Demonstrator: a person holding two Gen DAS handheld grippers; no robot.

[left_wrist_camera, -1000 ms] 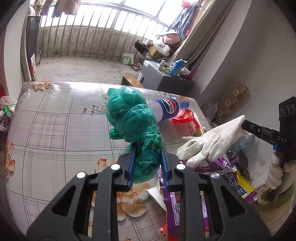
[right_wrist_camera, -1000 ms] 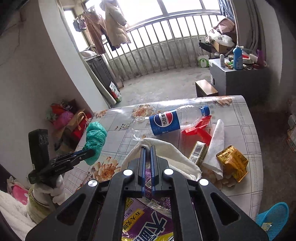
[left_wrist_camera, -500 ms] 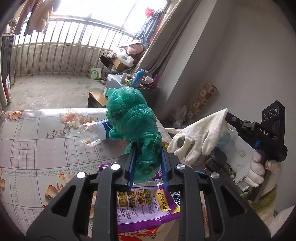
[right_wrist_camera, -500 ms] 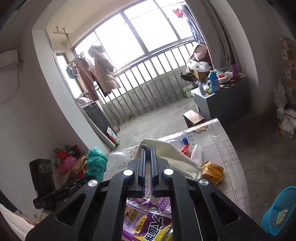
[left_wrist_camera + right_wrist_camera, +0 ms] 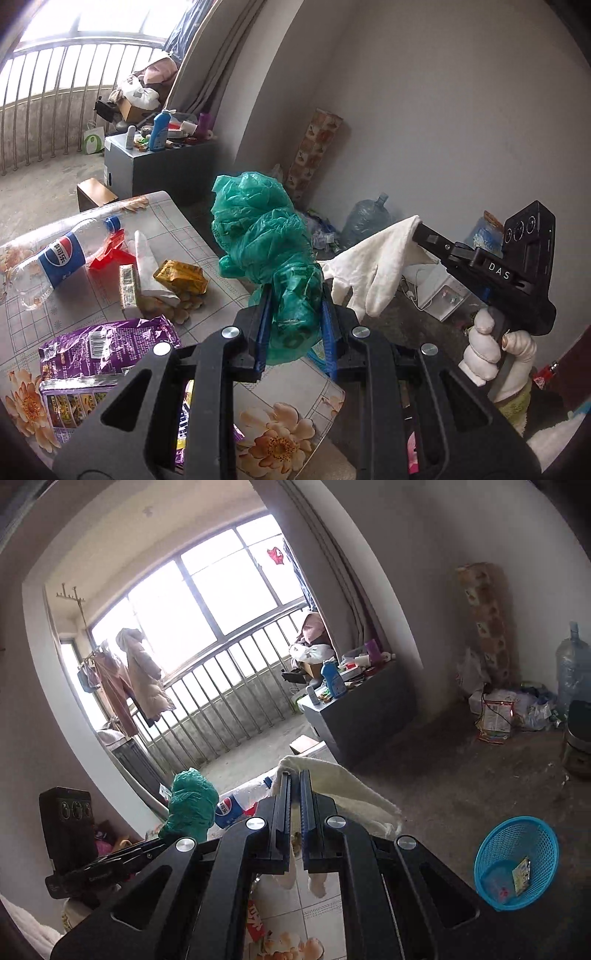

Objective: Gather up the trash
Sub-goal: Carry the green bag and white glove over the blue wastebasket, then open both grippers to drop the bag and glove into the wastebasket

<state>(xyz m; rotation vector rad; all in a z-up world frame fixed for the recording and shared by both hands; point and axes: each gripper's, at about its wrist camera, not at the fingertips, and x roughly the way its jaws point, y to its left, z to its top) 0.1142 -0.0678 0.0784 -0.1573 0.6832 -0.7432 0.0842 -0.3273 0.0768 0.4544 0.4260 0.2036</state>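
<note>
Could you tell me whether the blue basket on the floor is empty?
Not empty: the blue basket holds a small yellowish packet and a clear wrapper; most of its bottom is bare.

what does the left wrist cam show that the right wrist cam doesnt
Only the left wrist view shows the table's trash spread out: purple snack bags, a yellow wrapper and a red wrapper. Only the right wrist view shows the blue basket on the floor, plus the window with hanging coats. Both show the green plastic bag clamped in the left gripper, the white glove clamped in the right gripper, and the Pepsi bottle.
</note>
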